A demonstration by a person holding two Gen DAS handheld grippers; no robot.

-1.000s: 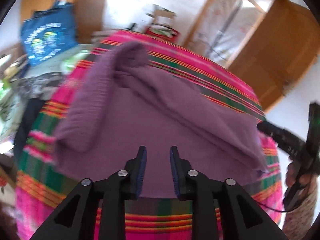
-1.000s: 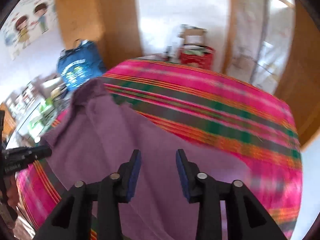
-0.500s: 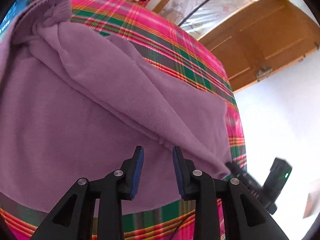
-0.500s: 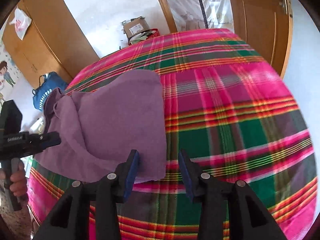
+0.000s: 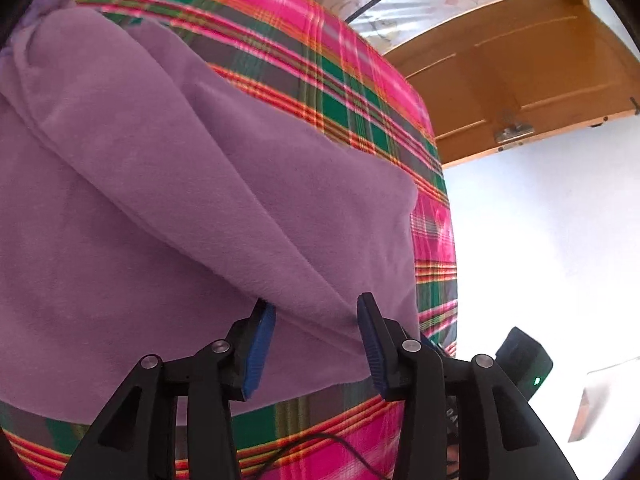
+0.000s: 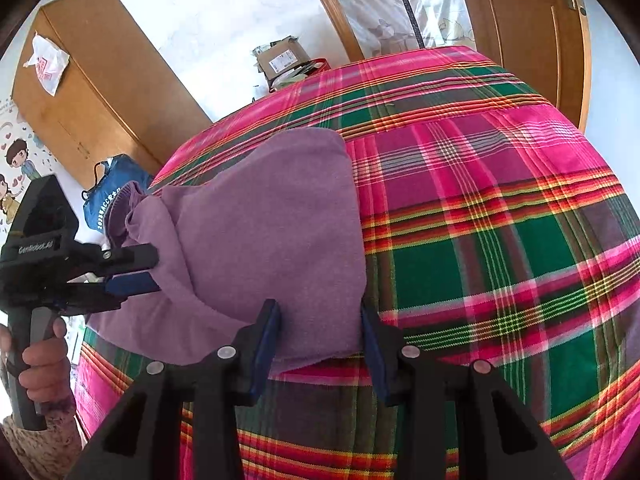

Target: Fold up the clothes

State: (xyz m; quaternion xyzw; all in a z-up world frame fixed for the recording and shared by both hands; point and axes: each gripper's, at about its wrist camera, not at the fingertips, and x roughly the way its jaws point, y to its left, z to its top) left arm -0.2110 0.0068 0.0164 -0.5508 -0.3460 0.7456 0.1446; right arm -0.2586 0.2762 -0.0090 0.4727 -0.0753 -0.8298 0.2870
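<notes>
Only right wrist view shows person's hand (image 6: 40, 364), blue bag (image 6: 114, 196).

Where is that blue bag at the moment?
In the right wrist view the blue bag sits at the left, beyond the far edge of the plaid cover, below the wooden cabinet and just behind the purple garment.

Daylight is flooding my two views, brightly and evenly. The white wall (image 5: 540, 240) is blowing out to glare in my left view. The fisheye is bending the plaid cloth (image 6: 500, 240) into a dome, and black corners are vignetting both frames. Shadows are lying soft; the far edges are smearing slightly.
</notes>
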